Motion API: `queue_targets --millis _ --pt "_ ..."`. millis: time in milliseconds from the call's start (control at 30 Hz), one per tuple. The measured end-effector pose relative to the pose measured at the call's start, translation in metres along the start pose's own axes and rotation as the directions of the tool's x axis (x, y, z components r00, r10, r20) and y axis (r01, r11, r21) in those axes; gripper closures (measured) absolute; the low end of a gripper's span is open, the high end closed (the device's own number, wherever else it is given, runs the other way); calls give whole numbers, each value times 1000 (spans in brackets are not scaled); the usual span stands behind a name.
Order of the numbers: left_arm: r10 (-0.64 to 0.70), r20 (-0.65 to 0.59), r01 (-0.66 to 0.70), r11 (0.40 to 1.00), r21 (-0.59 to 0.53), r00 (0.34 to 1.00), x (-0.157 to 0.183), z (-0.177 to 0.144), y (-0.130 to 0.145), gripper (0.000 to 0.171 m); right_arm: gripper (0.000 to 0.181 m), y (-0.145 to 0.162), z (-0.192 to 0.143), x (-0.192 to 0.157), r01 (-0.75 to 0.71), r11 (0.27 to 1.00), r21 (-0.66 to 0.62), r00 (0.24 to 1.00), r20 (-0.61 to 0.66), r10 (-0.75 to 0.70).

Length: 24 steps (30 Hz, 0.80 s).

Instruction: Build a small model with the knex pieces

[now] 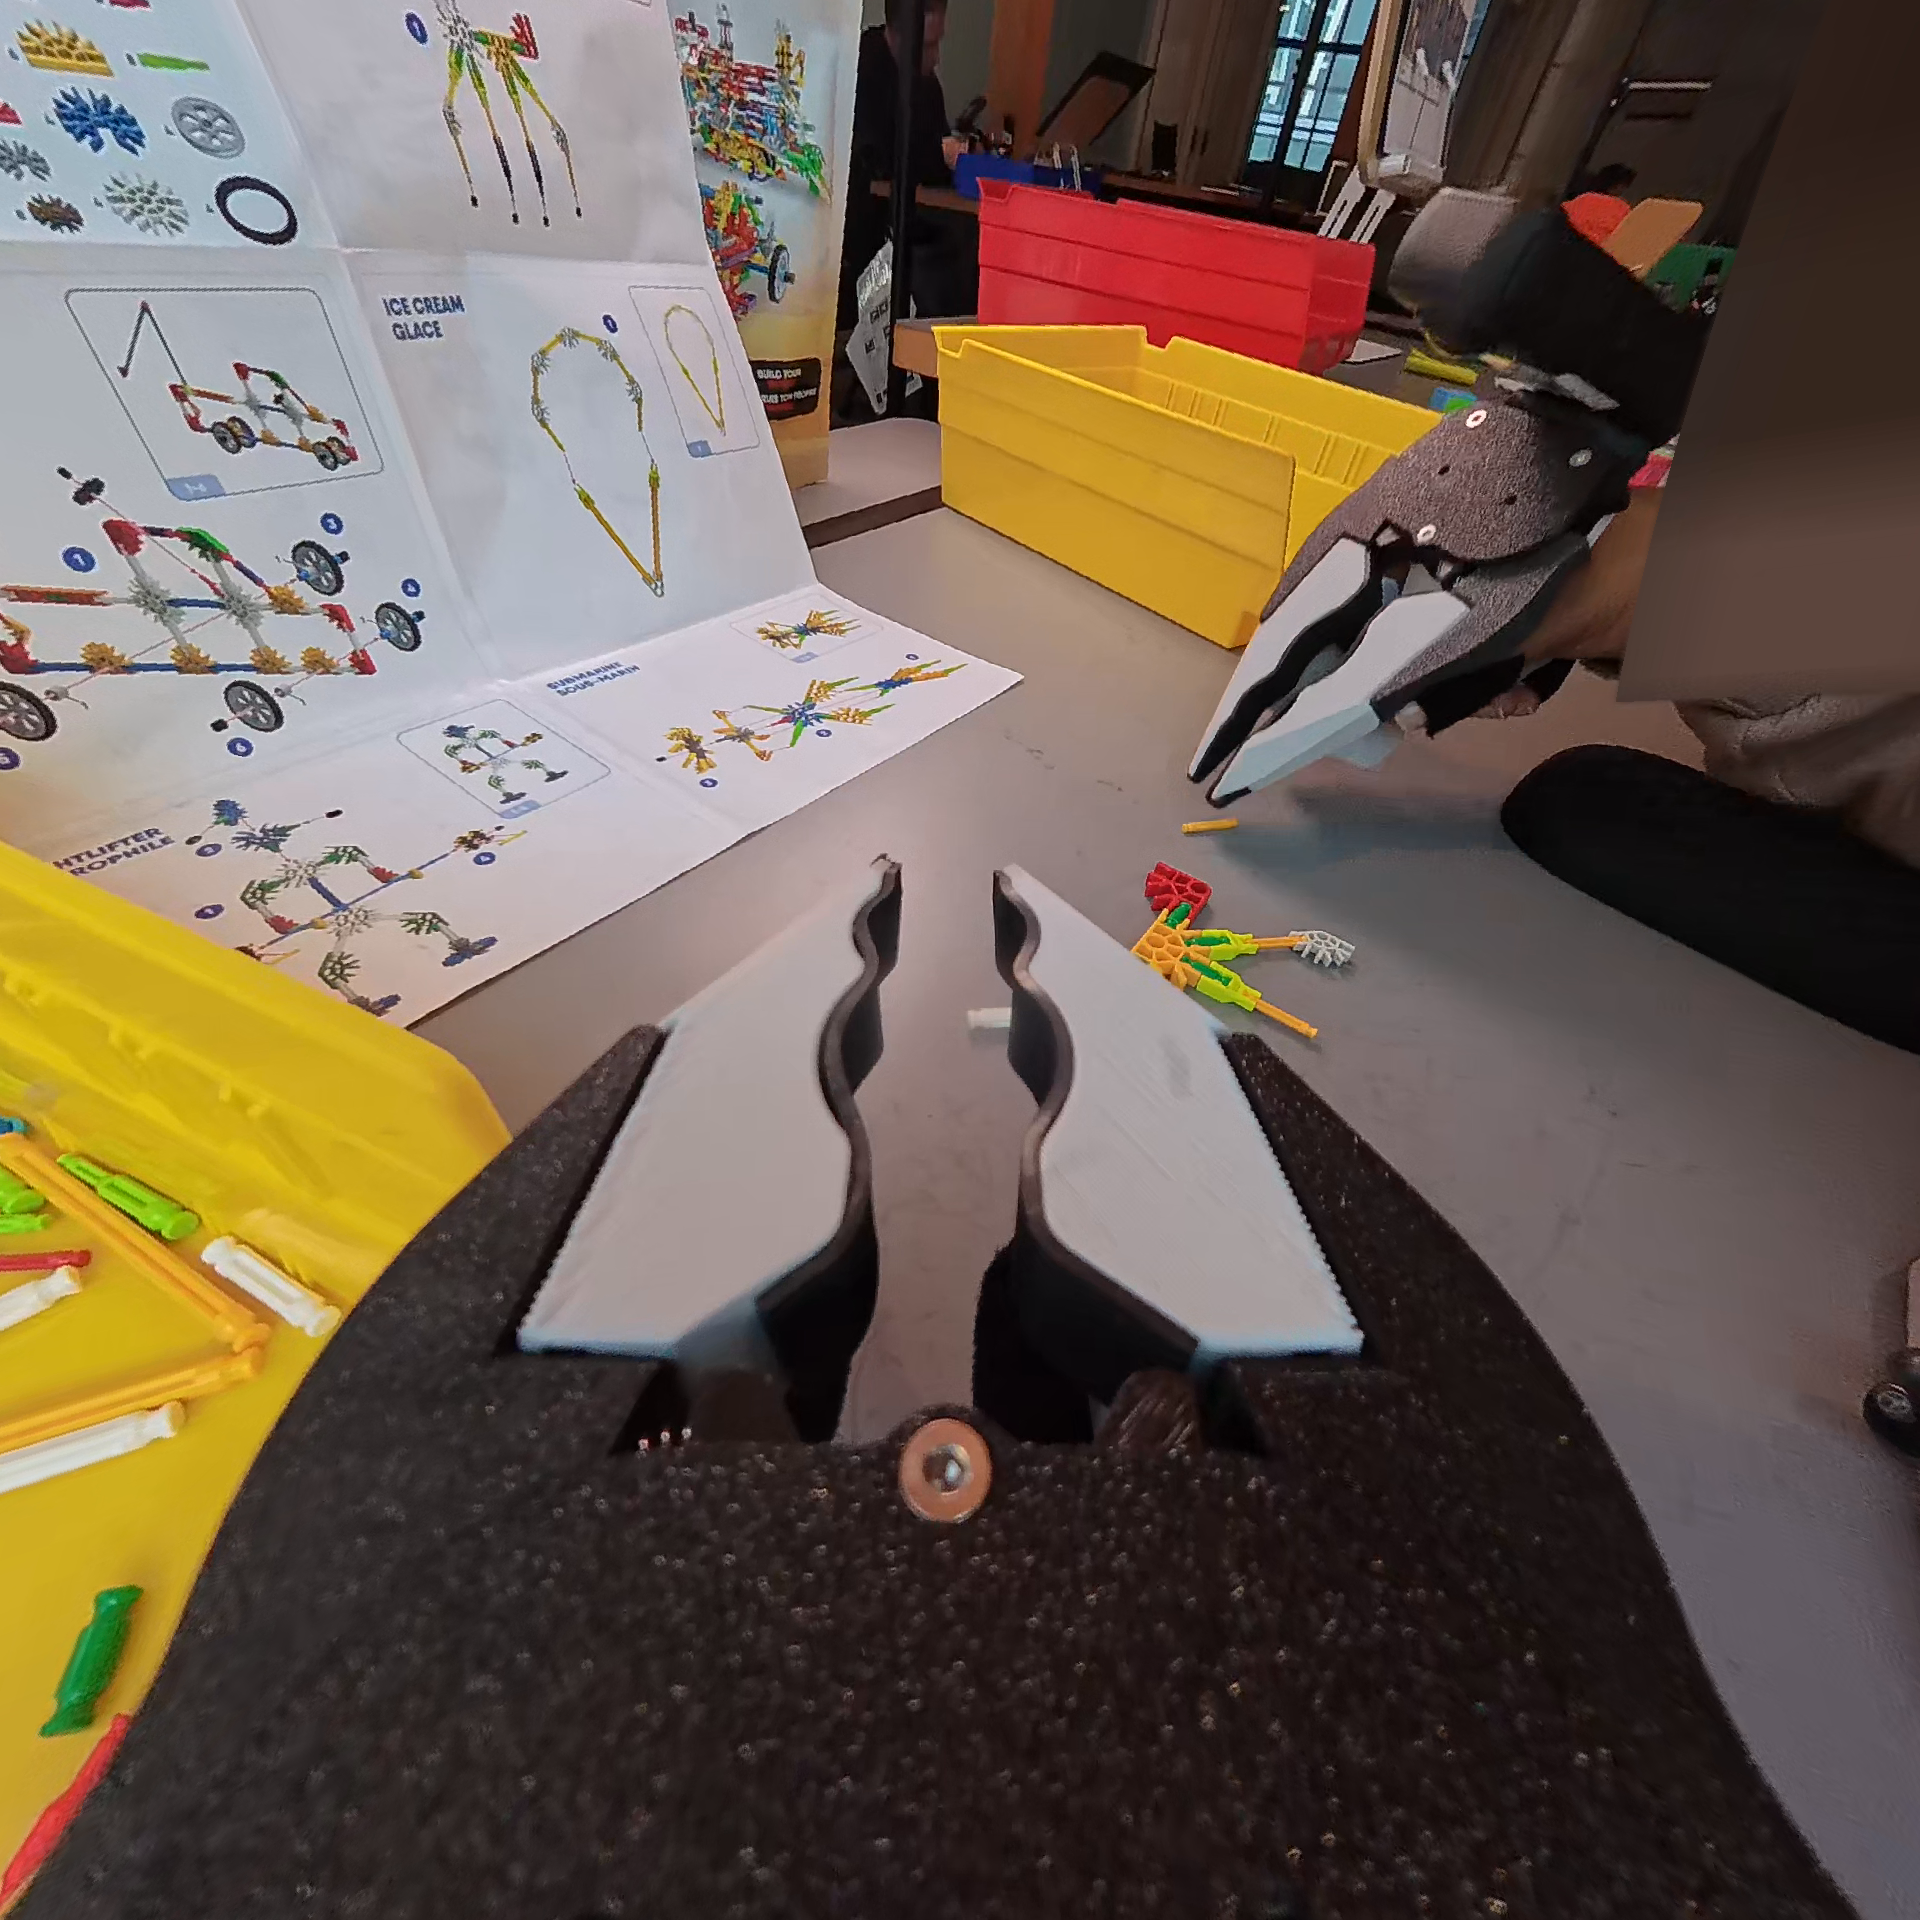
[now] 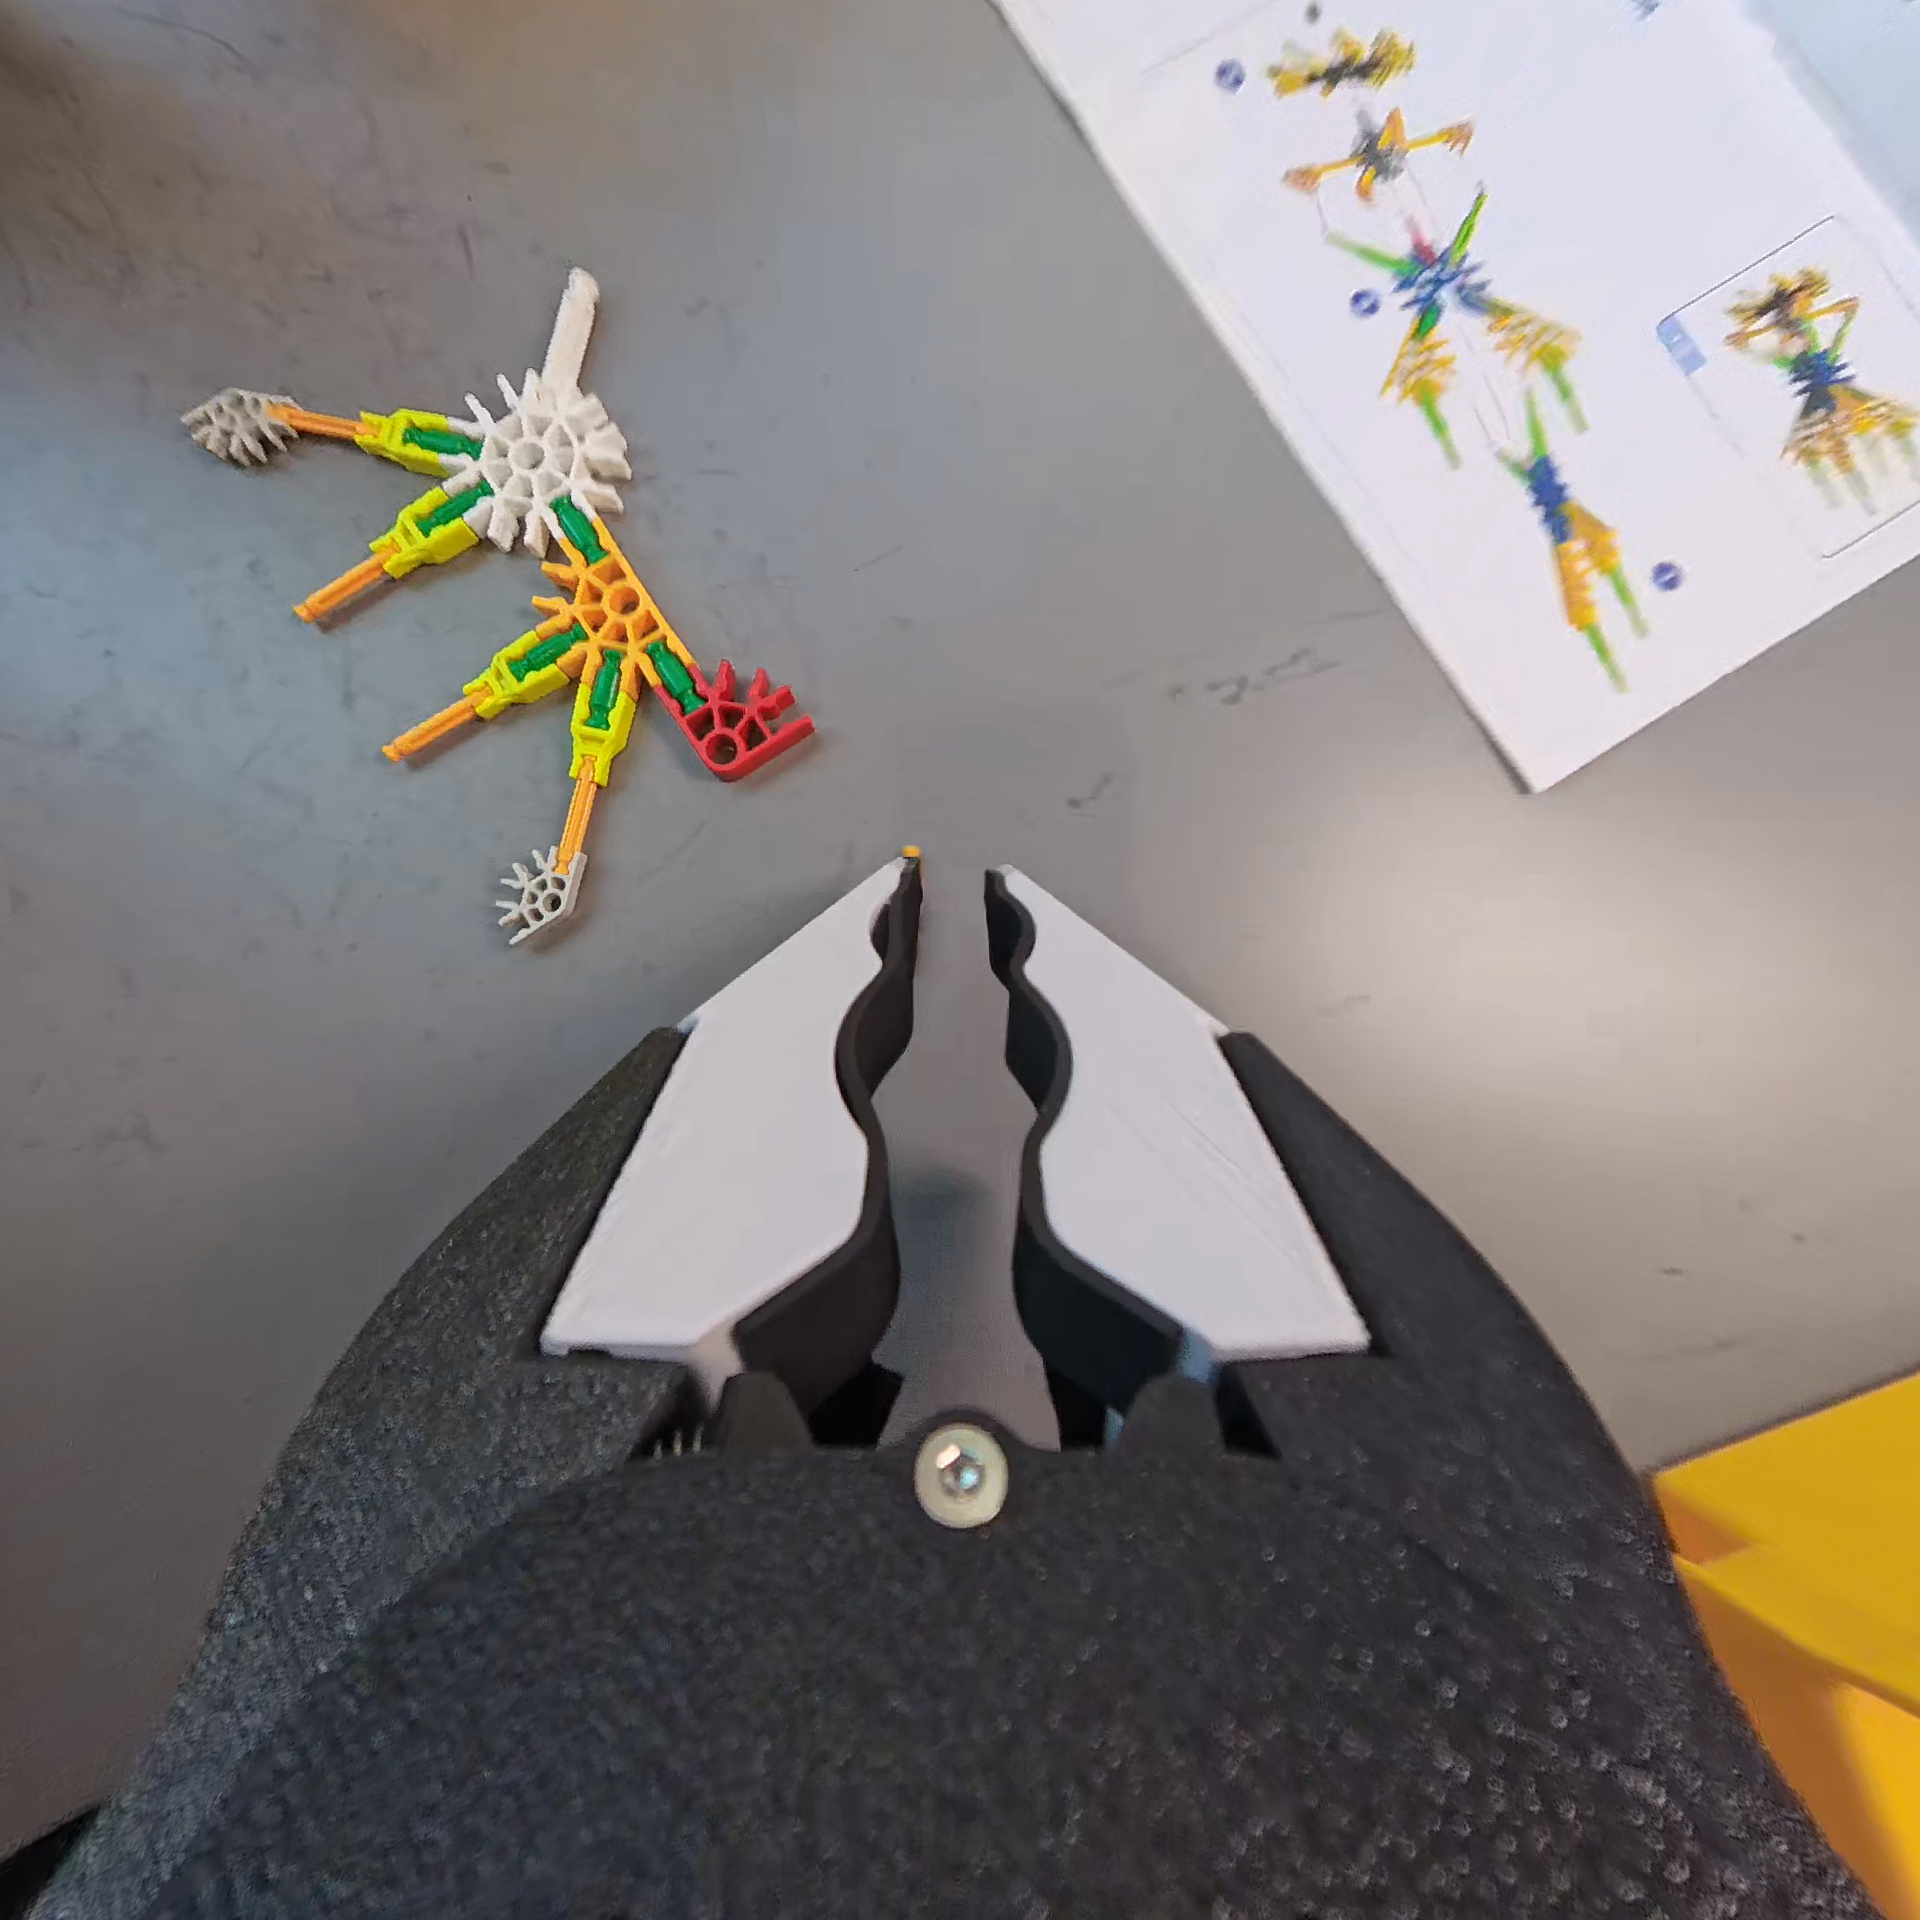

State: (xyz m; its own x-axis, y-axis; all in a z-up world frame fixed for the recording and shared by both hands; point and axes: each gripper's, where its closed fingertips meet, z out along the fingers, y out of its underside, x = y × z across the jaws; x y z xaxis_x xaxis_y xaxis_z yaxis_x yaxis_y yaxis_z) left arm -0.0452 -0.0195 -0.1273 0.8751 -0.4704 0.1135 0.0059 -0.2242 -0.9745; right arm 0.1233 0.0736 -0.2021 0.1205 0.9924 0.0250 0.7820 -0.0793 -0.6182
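My left gripper point(image 1: 945, 883) is open and empty, low over the grey table point(image 1: 1455, 1195). A short white rod point(image 1: 985, 1018) lies on the table between its fingers, partly hidden by the right one. A flat toy assembly of white, orange and red connectors with green and yellow rods point(image 1: 1216, 951) lies just right of it, and shows in the right wrist view point(image 2: 613, 603). My right gripper point(image 2: 951, 878) is narrowly open and empty. It also shows in the left wrist view point(image 1: 1218, 784), tips down over a small yellow rod point(image 1: 1208, 826), whose end peeks past the left fingertip point(image 2: 911, 851).
A yellow tray point(image 1: 239, 1101) with loose rods sits at the left. A folded instruction sheet point(image 1: 468, 468) stands behind and lies on the table point(image 2: 1507, 364). A yellow bin point(image 1: 1112, 488) and red bin point(image 1: 1164, 270) stand behind. A dark sleeve point(image 1: 1714, 873) rests at right.
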Motion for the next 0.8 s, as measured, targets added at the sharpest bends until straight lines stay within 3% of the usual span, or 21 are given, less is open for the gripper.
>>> queue_targets --millis 67,200,300,400,500,633,800 --pt "-2 1 2 1000 0 1000 0 0 0 154 168 -22 -30 24 -8 995 99 998 -61 14" --pt "-5 -2 5 1000 -3 1000 0 1 1 153 168 -57 -129 123 -61 955 291 943 -297 151" --pt "-3 -6 3 1000 -6 1000 1 2 1 153 168 -31 -173 215 -148 964 220 853 -465 237" --pt "3 -10 -3 1000 -13 1000 3 3 3 153 168 18 -165 284 -337 935 114 800 -490 347" --pt "17 2 -17 1000 -16 1000 2 2 3 153 170 68 -137 326 -490 871 42 745 -498 443" --pt "17 28 -17 1000 -15 999 -4 0 3 153 174 109 -106 352 -622 782 26 674 -492 552" --pt "-10 32 11 1000 -21 999 -10 0 6 153 177 122 -92 358 -680 733 25 637 -475 607"
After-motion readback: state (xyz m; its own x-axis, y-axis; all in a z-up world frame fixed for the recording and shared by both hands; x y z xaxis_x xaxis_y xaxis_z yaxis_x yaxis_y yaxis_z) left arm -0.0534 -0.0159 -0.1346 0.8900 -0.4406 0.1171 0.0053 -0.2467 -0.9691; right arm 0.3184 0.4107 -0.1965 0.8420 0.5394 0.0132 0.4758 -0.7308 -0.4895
